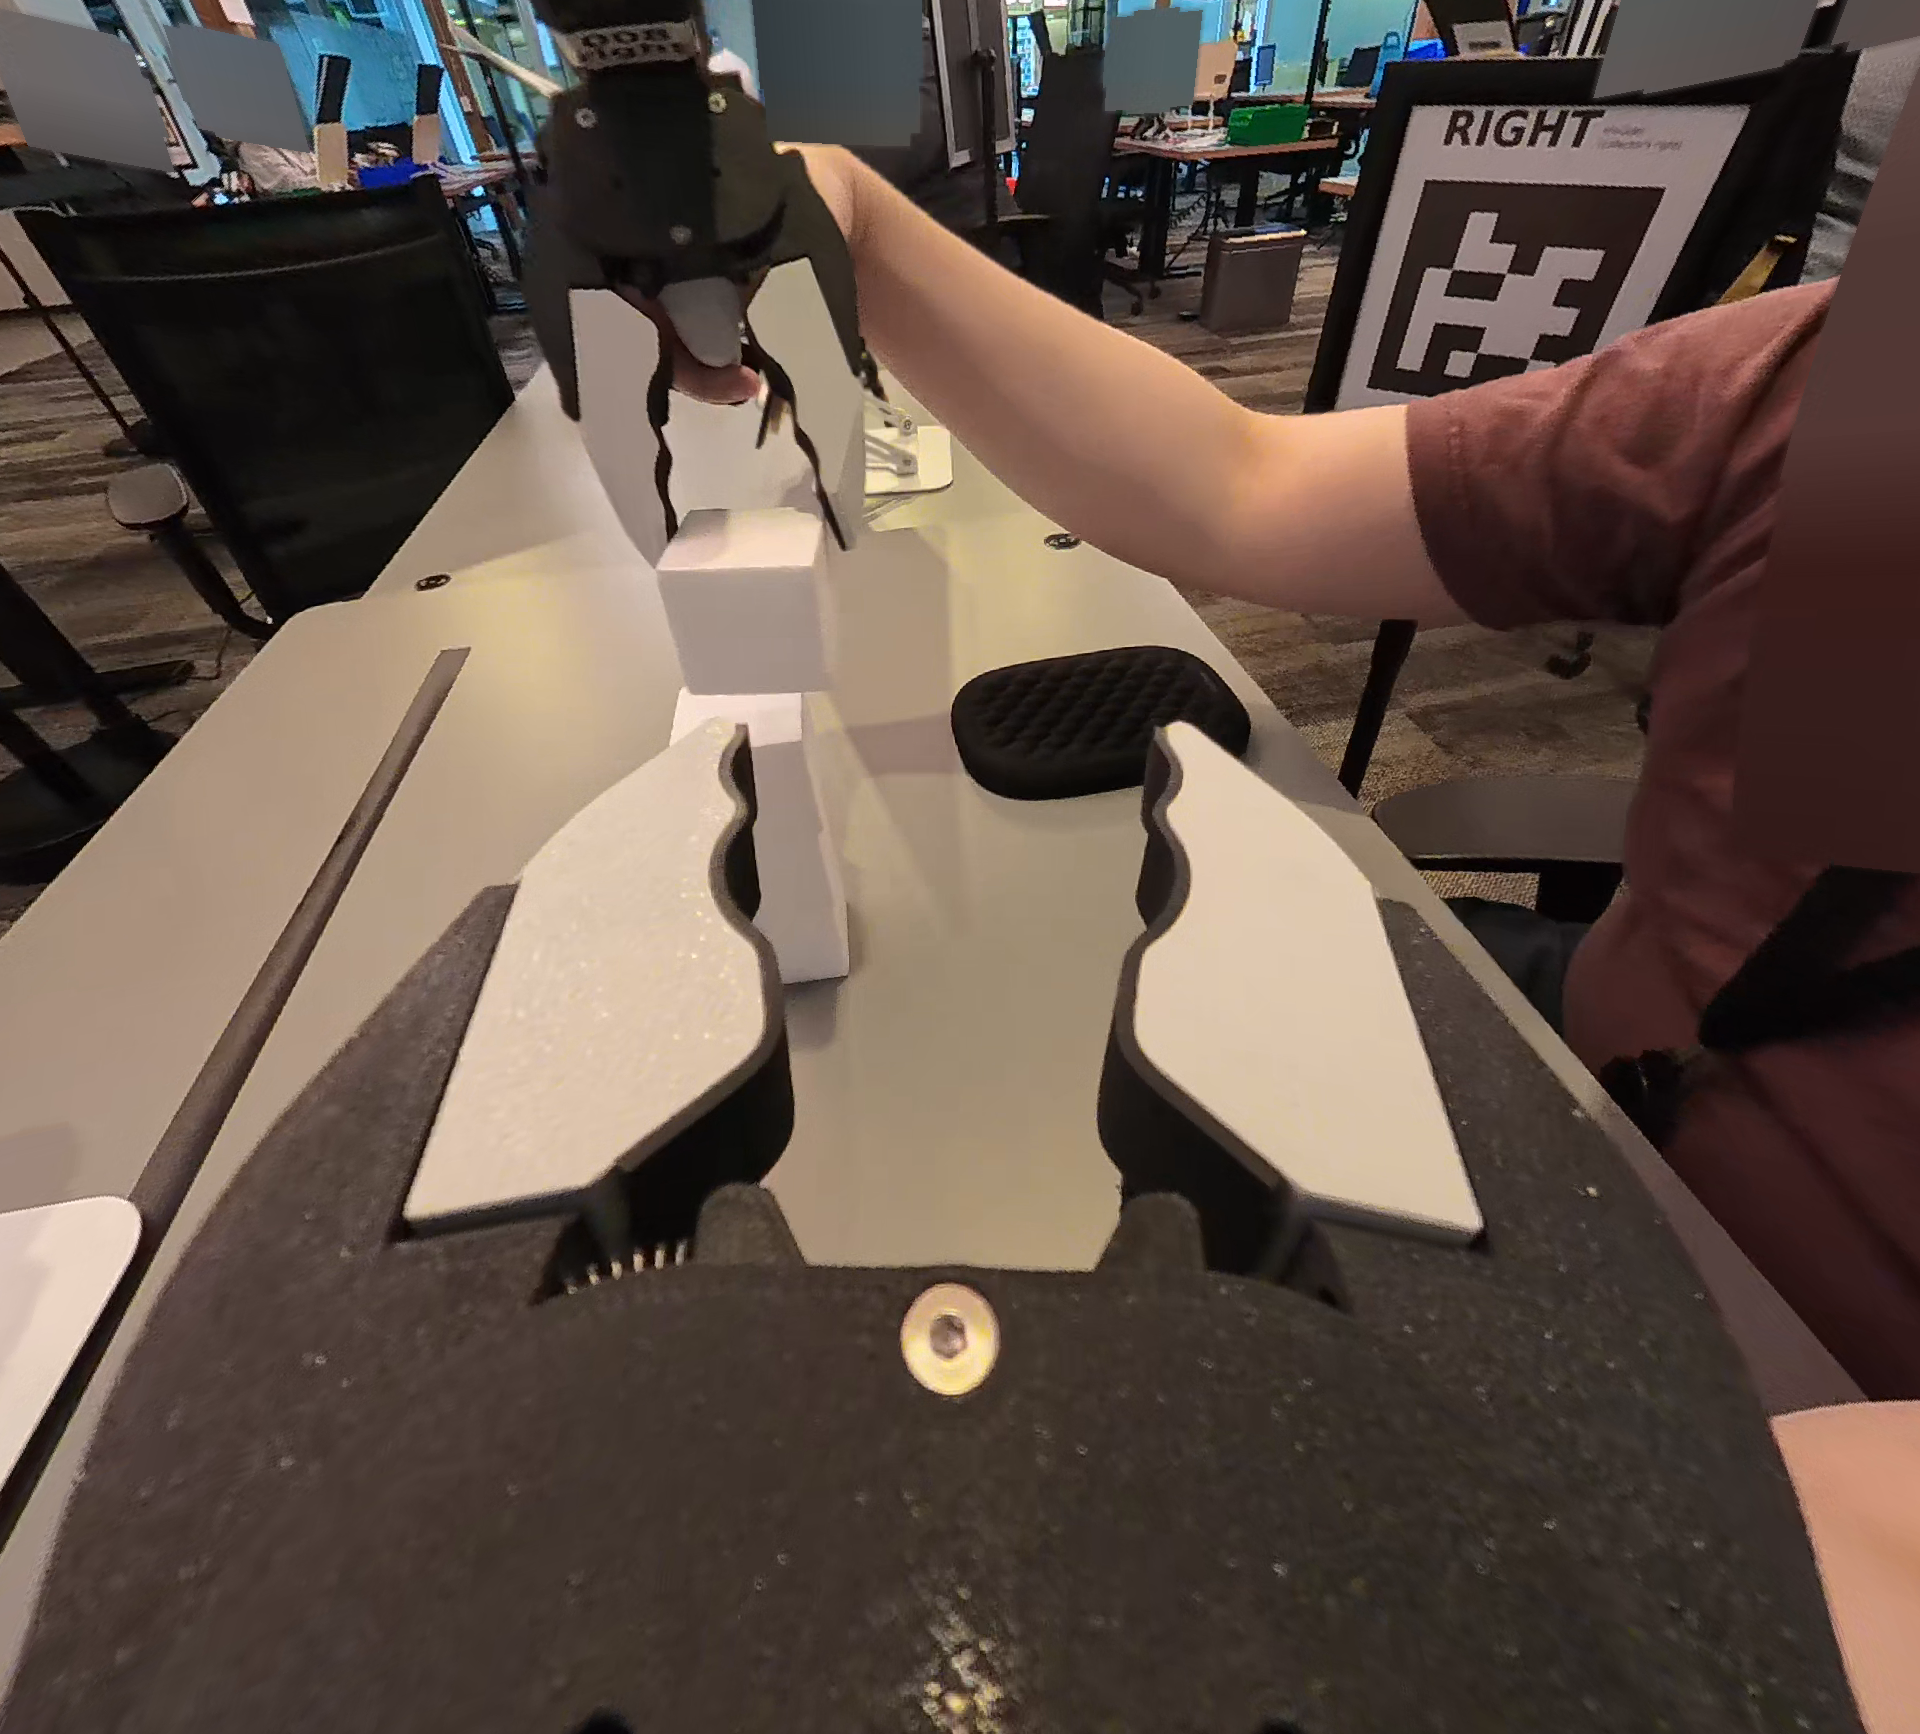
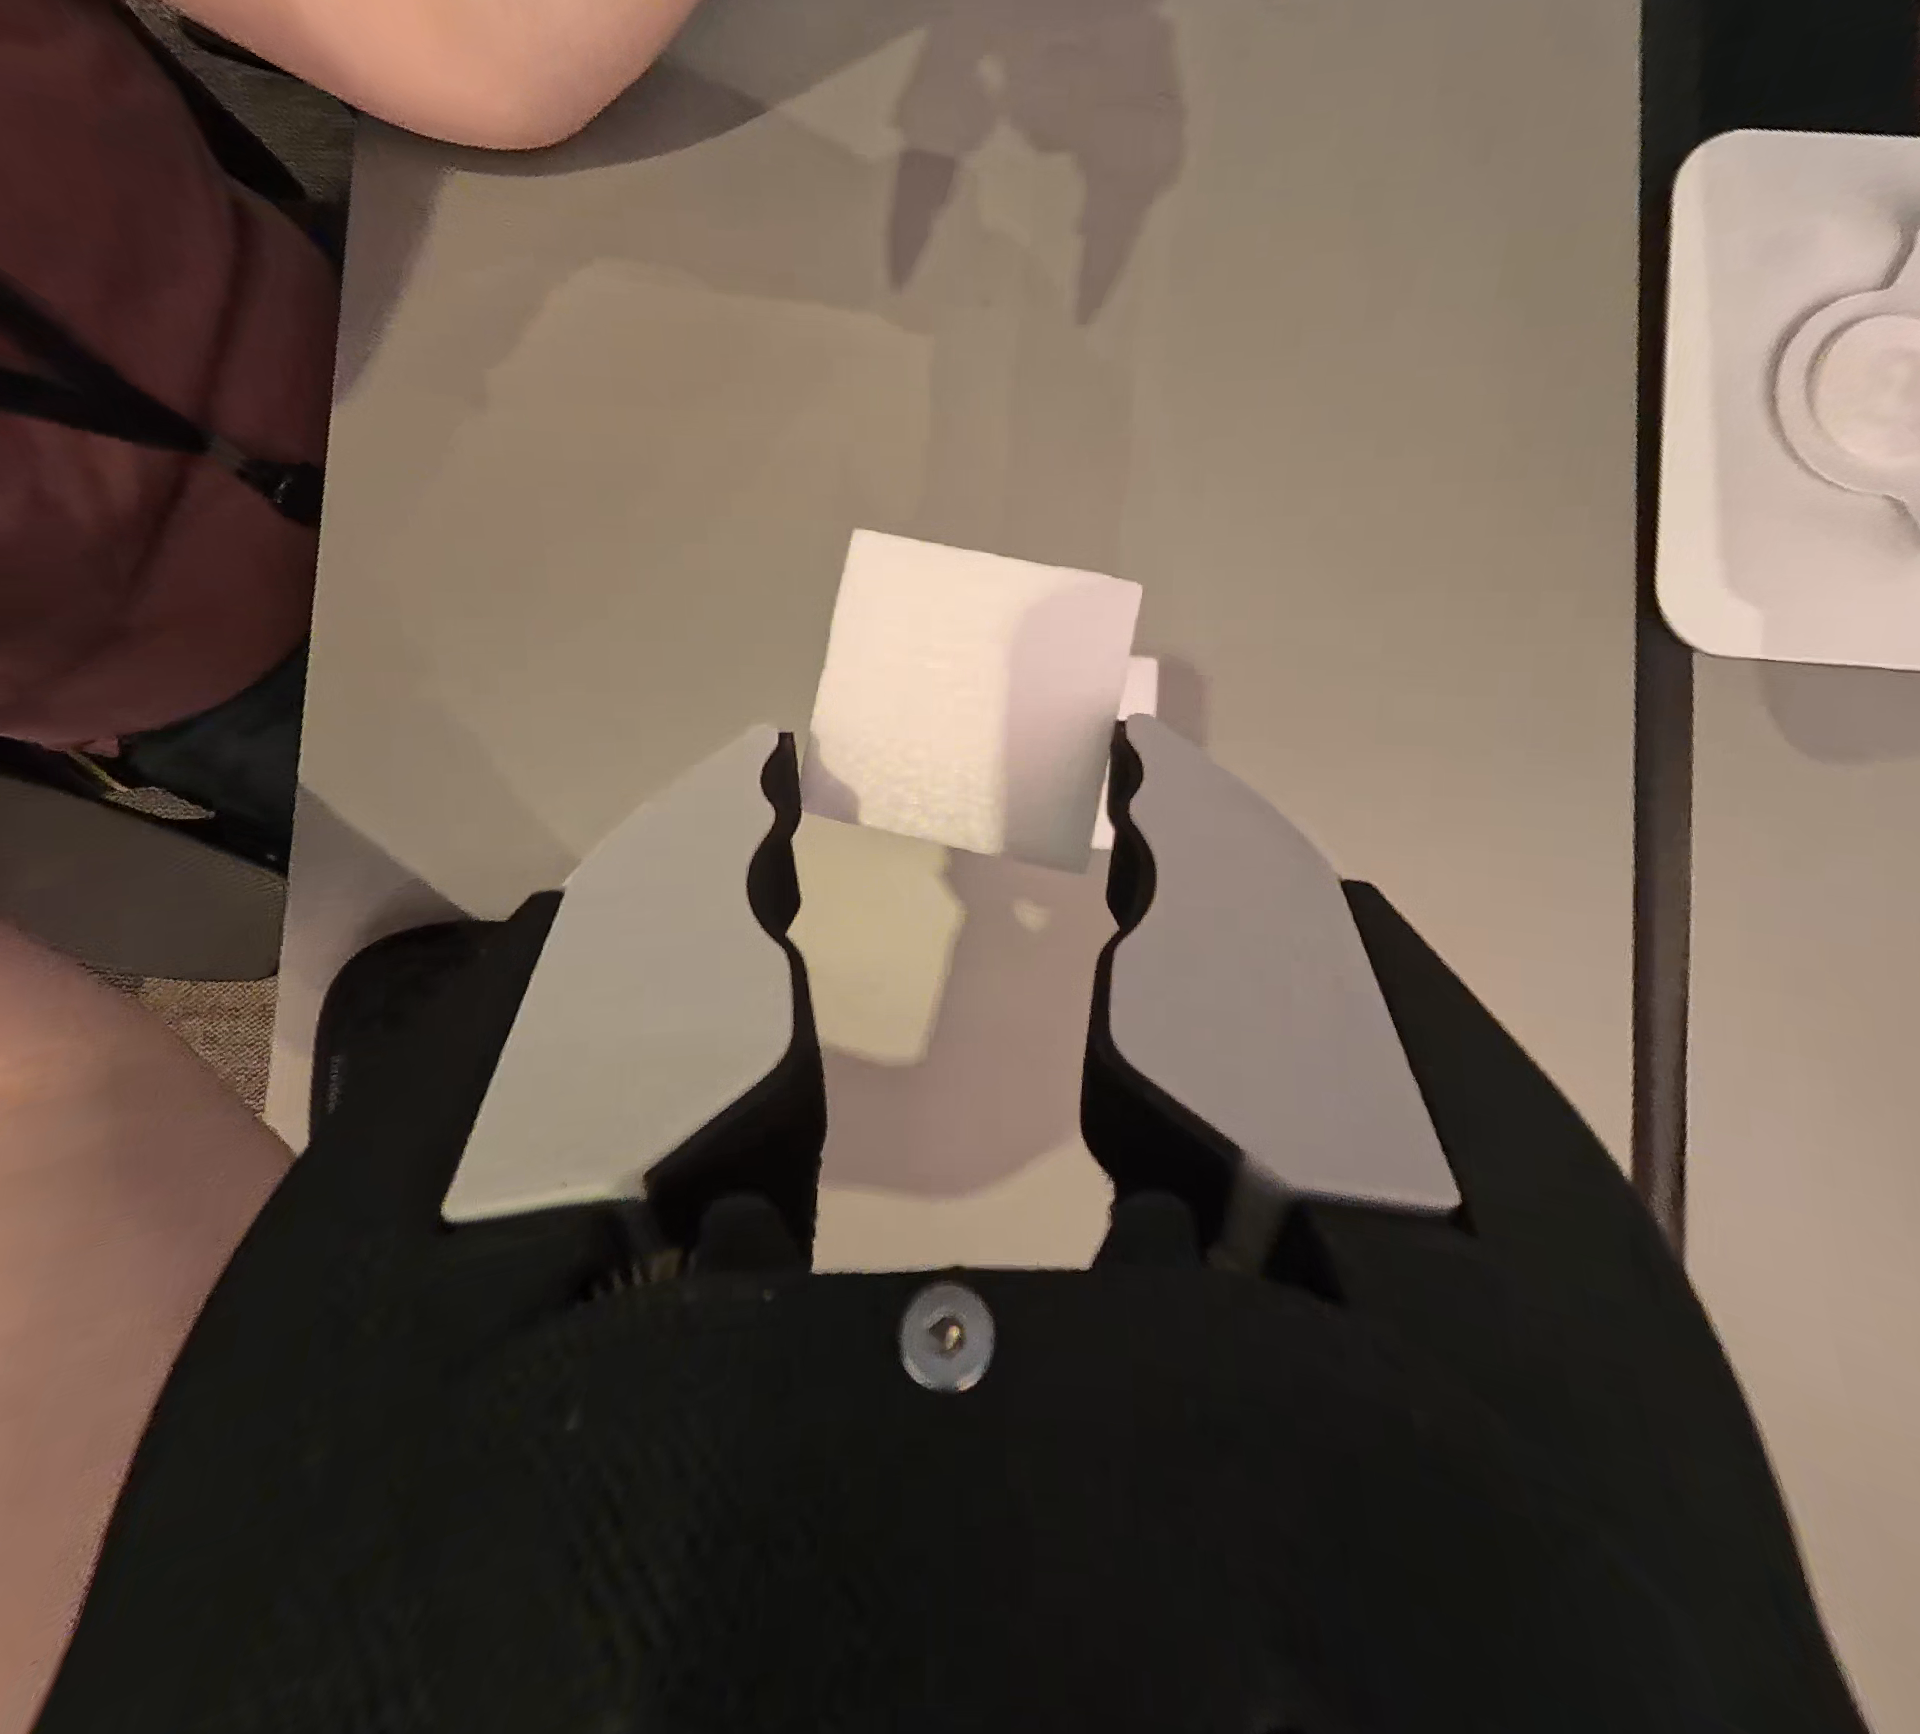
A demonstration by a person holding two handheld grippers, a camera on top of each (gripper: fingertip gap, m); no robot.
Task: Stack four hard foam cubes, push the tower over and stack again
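A tower of white foam cubes [image 1: 800,863] stands on the grey table [image 1: 416,853]. Its top cube [image 1: 746,609] sits slightly turned on the one below. My right gripper [image 1: 753,531] points straight down over it, with its fingertips at the top cube's two sides. In the right wrist view the top cube [image 2: 961,697] lies between the tips of my right gripper [image 2: 956,744], and any gap is very thin. My left gripper [image 1: 945,749] is open and empty, just right of the tower. Its left finger [image 1: 644,936] hides part of the lower cubes.
A black padded rest [image 1: 1101,718] lies right of the tower. A person's arm [image 1: 1143,479] reaches over the table. A white stand base [image 1: 909,458] sits behind, and a white tray [image 2: 1797,396] beside. A black chair [image 1: 260,385] and a marker sign [image 1: 1538,271] flank the table. Tip to tip, the grippers are about 15 cm apart.
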